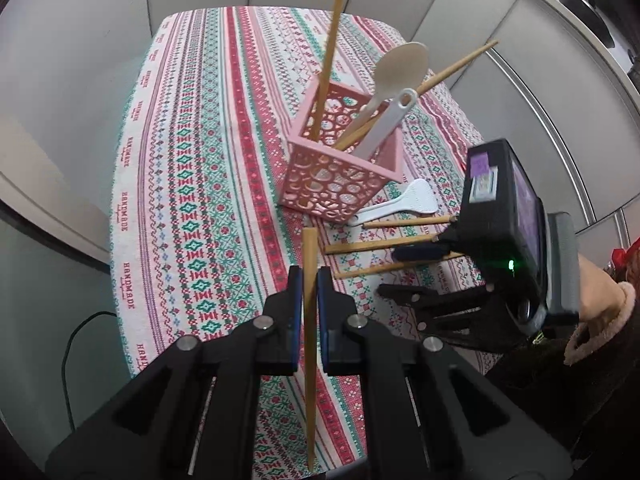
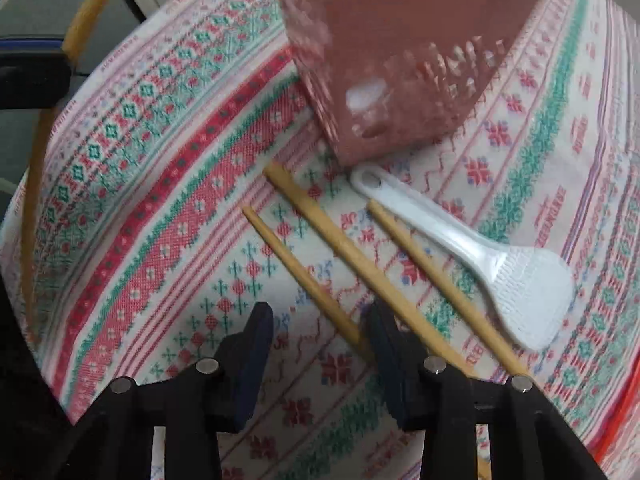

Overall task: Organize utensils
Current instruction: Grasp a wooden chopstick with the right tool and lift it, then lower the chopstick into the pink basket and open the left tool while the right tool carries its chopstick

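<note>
Left gripper (image 1: 309, 280) clamped on one chopstick (image 1: 308, 360), held clear of the patterned tablecloth (image 1: 192, 184), pink basket (image 1: 340, 168) up ahead. Right gripper (image 2: 320, 320) pointing steeply down at three loose chopsticks just beside the basket, jaws partly apart, nothing pinched yet. Nearest chopstick (image 2: 304, 276) lying flat, long axis running diagonally up-left from between the pads, near end at the right-hand pad (image 2: 384, 332). Middle chopstick (image 2: 360, 256) and the far one parallel, further right; white rice paddle (image 2: 500, 276) beyond. Probably needs pads square across that diagonal. Right hand plainly nearer.
</note>
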A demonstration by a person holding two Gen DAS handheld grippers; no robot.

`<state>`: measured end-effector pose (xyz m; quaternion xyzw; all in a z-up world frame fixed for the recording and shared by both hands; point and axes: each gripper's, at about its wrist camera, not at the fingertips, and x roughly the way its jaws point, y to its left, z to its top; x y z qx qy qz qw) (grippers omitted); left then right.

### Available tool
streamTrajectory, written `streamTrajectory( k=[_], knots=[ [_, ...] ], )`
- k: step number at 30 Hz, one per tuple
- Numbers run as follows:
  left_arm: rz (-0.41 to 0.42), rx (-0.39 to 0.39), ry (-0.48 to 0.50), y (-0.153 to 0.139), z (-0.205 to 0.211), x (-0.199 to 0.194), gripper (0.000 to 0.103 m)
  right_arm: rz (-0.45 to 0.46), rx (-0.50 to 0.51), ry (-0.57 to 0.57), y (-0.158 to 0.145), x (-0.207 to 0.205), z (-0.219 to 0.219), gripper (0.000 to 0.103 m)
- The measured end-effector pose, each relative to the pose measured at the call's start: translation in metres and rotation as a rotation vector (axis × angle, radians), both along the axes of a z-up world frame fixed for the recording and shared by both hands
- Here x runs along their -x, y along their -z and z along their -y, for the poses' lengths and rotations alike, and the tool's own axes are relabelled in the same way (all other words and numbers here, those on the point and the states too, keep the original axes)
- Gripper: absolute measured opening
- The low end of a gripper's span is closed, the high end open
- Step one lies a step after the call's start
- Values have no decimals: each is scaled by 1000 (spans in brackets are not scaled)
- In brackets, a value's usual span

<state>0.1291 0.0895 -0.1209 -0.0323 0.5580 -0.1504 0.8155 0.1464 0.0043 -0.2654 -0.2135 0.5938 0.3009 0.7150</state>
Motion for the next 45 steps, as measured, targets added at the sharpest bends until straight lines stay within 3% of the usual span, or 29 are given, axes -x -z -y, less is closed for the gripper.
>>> streamTrajectory(
  k=[1,3,9,15,25,28,32,35,45],
  knots=[
    [-2,-1,-3,1,-1,0,8,-14,18,4,1,1,-2,24],
    [-6,-3,-11,2,-3,-1,8,-77,13,48,2,2,-5,18],
    [-7,-6,-14,3,-4,-2,8,-7,33,-10,2,6,-32,20],
    [19,-33,-25,0,-4,-1,8,44,55,-31,-8,16,-44,6],
    [133,-6,-33,-28,-5,6,8,183,-135,82,-83,40,-21,6],
    [168,-2,-29,-39,-3,9,8,234,-183,109,-103,44,5,6],
    [237,21,-27,-59,1,16,8,296,-267,176,-126,41,43,6],
    [290,38,-33,-76,4,20,8,351,-315,236,-161,39,67,6],
    [483,70,-80,-130,7,23,8,478,-482,377,-225,34,92,6]
  ],
)
